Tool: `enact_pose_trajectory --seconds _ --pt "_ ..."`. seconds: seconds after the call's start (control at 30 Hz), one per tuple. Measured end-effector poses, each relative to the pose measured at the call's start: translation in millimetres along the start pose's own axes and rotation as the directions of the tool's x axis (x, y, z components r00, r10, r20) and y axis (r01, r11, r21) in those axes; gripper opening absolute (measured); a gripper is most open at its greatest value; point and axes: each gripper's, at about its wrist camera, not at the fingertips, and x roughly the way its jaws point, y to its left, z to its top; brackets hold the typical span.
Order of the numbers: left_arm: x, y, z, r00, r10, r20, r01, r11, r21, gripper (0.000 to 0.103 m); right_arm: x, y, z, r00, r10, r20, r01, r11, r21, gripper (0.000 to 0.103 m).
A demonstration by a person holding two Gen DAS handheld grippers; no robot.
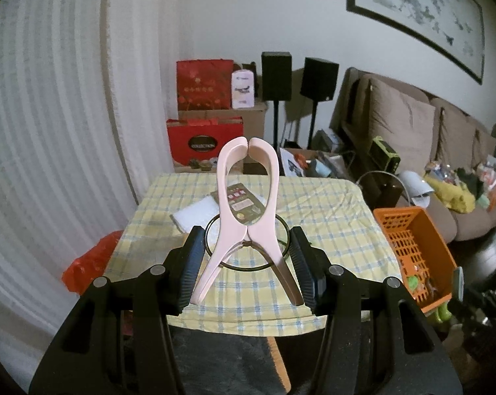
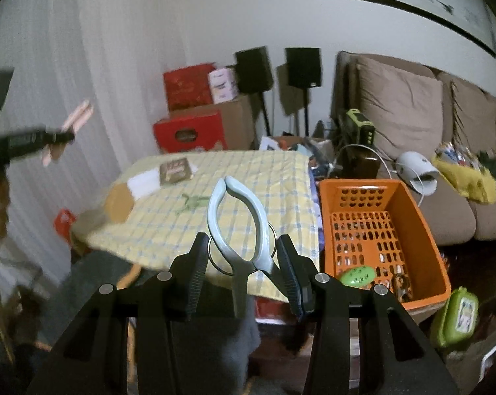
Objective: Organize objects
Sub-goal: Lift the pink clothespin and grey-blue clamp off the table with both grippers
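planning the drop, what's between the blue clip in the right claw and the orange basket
Nothing solid: in the right wrist view the blue clip hangs over the checked tablecloth's edge, then the orange basket.

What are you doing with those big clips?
A person is tidying up, with a gripper tool in each hand. The left gripper holds a pink clip by its handles, above the table with the yellow checked cloth. The right gripper holds a light blue clip the same way. An orange basket sits beside the table with a few small things already in it. Neither clip is in it yet.
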Motion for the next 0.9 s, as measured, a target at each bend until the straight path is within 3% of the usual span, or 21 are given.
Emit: enact_pose_trajectory --seconds 0.3,0.67,0.9 --pt "4.1 -14.1 -5.3 1.000 -0.007 -0.009 0.007 1.000 0.017 0.049 0.4 -29.0 7.3 1.000 -0.001 0.008 0.001 0.999 0.048 0.043" --pt "28.8 -38.9 -18.3 0.998 -0.026 -0.054 0.028 0.998 0.050 0.049 3.1 -29.4 7.8 0.999 -0.029 0.031 0.030 1.000 -0.010 0.043" --pt "27.2 -45.6 -17.3 0.999 -0.027 -0.040 0.029 0.998 0.061 0.049 8.3 -30.5 9.3 0.999 -0.028 0.029 0.028 0.999 -0.025 0.043"
